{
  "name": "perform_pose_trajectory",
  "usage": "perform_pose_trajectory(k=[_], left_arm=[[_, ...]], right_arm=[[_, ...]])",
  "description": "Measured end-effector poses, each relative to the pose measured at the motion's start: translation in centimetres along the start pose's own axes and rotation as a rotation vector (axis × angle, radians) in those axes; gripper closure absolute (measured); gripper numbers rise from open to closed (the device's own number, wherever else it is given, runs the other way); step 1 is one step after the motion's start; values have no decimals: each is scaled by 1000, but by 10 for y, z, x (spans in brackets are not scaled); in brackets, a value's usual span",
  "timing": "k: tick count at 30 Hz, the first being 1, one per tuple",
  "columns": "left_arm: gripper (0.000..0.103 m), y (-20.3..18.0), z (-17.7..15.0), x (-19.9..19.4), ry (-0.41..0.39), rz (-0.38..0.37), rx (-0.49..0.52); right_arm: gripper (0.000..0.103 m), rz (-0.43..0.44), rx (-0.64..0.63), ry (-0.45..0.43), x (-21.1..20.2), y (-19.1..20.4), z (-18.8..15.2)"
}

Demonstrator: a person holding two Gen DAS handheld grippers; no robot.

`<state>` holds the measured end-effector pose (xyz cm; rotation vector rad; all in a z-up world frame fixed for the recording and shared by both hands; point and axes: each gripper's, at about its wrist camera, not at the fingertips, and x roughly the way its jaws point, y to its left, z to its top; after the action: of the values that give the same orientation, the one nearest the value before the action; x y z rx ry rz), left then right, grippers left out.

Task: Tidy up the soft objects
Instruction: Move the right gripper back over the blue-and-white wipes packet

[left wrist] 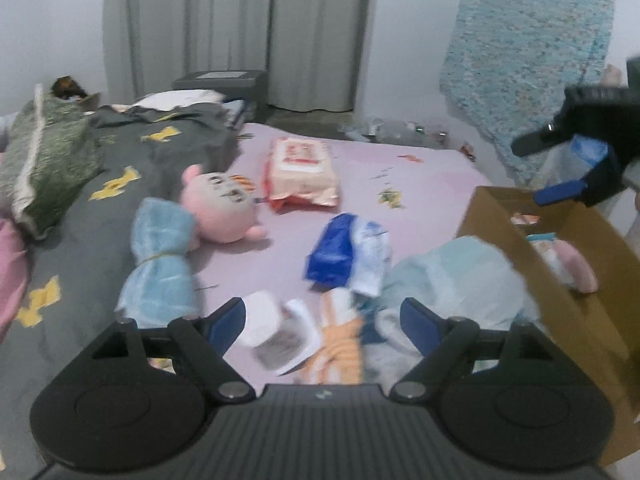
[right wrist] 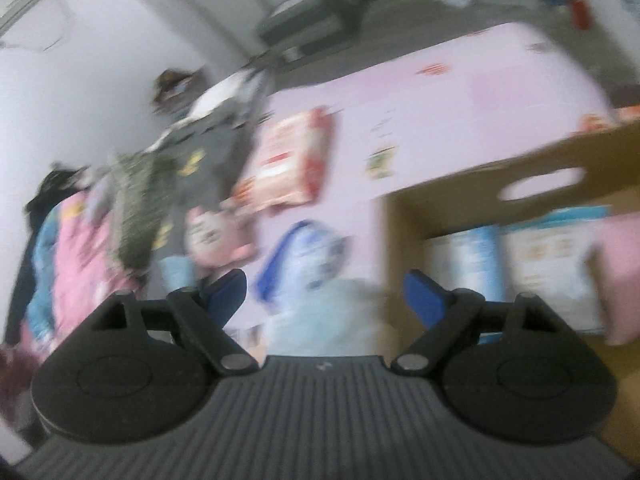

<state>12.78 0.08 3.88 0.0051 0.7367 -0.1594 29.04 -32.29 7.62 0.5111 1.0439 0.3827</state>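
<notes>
Soft things lie on a pink bed sheet (left wrist: 420,176). My left gripper (left wrist: 320,320) is open and empty, low over a white tissue pack (left wrist: 276,336) and an orange striped cloth (left wrist: 340,344). A pale blue bundle (left wrist: 452,280) lies beside the cardboard box (left wrist: 500,216). A blue-white pack (left wrist: 348,256), a pink plush (left wrist: 220,204), a tied blue cloth (left wrist: 160,264) and an orange wipes pack (left wrist: 300,172) lie farther off. My right gripper (right wrist: 326,294) is open and empty; in the left wrist view (left wrist: 560,168) it hovers over the box. The right wrist view is blurred.
A grey blanket with yellow prints (left wrist: 120,168) and a green pillow (left wrist: 44,156) cover the bed's left side. The box (right wrist: 460,184) holds a pink item (right wrist: 620,272) and packs (right wrist: 520,256). A grey bin (left wrist: 224,84) and curtains (left wrist: 240,28) stand behind.
</notes>
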Motion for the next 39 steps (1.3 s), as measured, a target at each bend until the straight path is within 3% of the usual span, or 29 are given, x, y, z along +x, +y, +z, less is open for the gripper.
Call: perform_pose_trajectory(k=[10, 16, 21, 25, 31, 34, 39], left_arm=[[24, 69, -11, 1, -41, 204, -45], [37, 97, -4, 21, -21, 234, -46], [40, 110, 4, 39, -7, 204, -52], [46, 110, 13, 53, 8, 159, -69], [47, 91, 34, 67, 11, 19, -53], [54, 77, 44, 80, 40, -44, -42], [55, 50, 53, 104, 95, -124, 13]], right_arm=[[16, 161, -61, 188, 106, 110, -9], [16, 219, -77, 279, 183, 161, -11], [16, 206, -53, 309, 229, 174, -4], [16, 167, -33, 323, 243, 165, 3], [16, 35, -9, 275, 223, 120, 19], [16, -33, 32, 246, 212, 91, 28], [16, -138, 76, 212, 198, 51, 36]])
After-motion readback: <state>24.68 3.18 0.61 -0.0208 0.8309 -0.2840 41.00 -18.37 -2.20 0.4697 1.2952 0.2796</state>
